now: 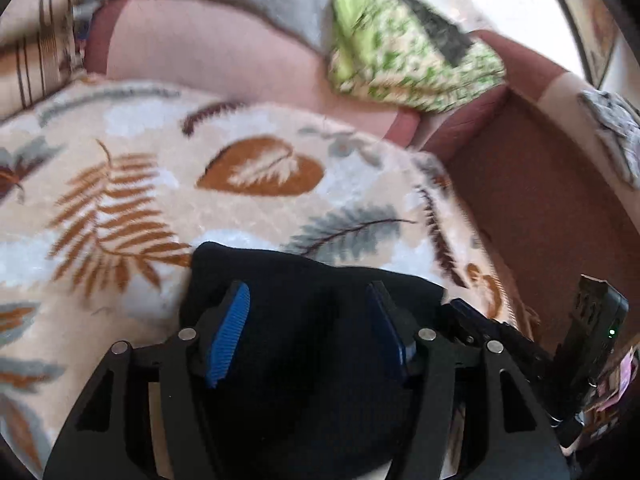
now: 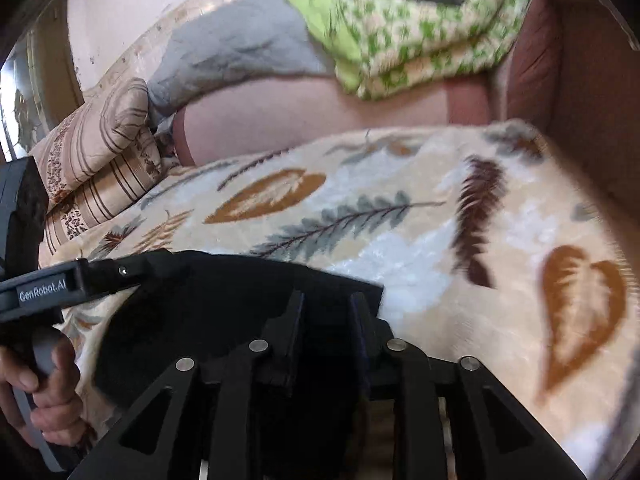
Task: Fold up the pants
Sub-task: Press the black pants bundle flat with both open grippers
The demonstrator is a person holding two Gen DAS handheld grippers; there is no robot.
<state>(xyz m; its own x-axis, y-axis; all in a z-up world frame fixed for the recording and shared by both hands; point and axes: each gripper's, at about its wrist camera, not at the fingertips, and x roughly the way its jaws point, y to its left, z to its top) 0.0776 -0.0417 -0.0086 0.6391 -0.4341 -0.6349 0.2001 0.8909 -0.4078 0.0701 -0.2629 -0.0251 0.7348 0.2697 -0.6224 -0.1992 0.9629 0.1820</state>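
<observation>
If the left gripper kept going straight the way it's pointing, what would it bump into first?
Probably the black pants: the left gripper has that dark fabric right between and ahead of its fingers. Past it lies the leaf-patterned blanket. Depth is hard to judge.

The pants [image 1: 304, 280] are matt black cloth. Under them the blanket [image 1: 248, 208] is plush, slightly shiny pile with a leaf print. The left gripper [image 1: 310, 330] is matt black plastic with ribbed blue pads [image 1: 228, 332] and shiny metal pins [image 1: 187, 334]. The sofa [image 1: 540, 208] is coarse reddish-brown weave.

Left hand-held gripper [image 1: 310, 336] gapes; right hand-held gripper [image 2: 326, 336] seems nearly closed.
</observation>
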